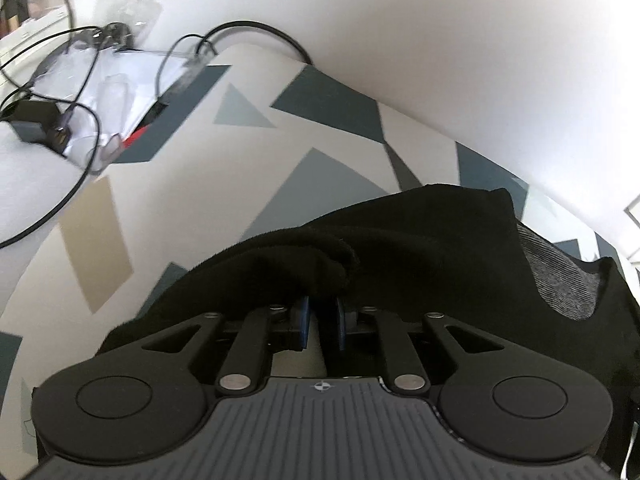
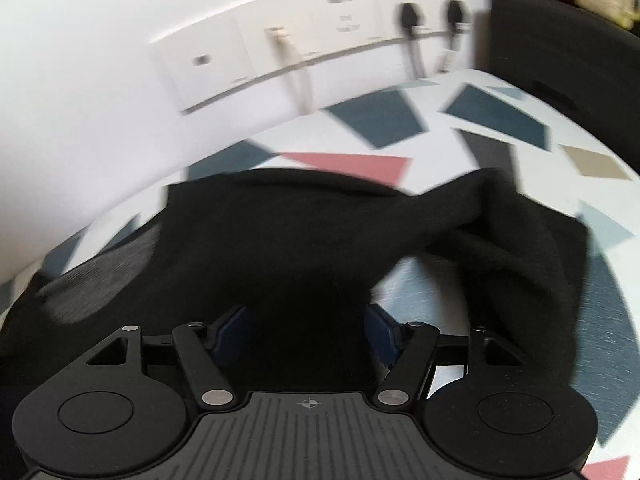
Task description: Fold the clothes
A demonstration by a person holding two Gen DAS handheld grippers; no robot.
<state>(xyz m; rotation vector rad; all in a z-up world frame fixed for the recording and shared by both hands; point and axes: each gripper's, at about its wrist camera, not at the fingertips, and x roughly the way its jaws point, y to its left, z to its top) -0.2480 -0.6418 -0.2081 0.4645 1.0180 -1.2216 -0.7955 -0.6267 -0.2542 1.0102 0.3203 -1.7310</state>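
Note:
A black garment (image 1: 420,248) lies rumpled on a table covered by a cloth with a geometric pattern (image 1: 200,184); a grey inner patch (image 1: 560,276) shows at its right. My left gripper (image 1: 321,312) is shut on a bunched fold of the black garment, its blue pads close together. In the right wrist view the same black garment (image 2: 280,232) spreads across the patterned cloth (image 2: 500,120), one part trailing off to the right. My right gripper (image 2: 308,320) stands open with its blue pads wide apart and black fabric lying between them.
At the table's far left sit a black adapter (image 1: 34,124), loose cables (image 1: 80,92) and clear plastic wrapping (image 1: 112,80). A white wall (image 1: 440,60) runs behind the table. It carries sockets with black plugs (image 2: 408,16). A dark box (image 2: 560,52) stands at the right.

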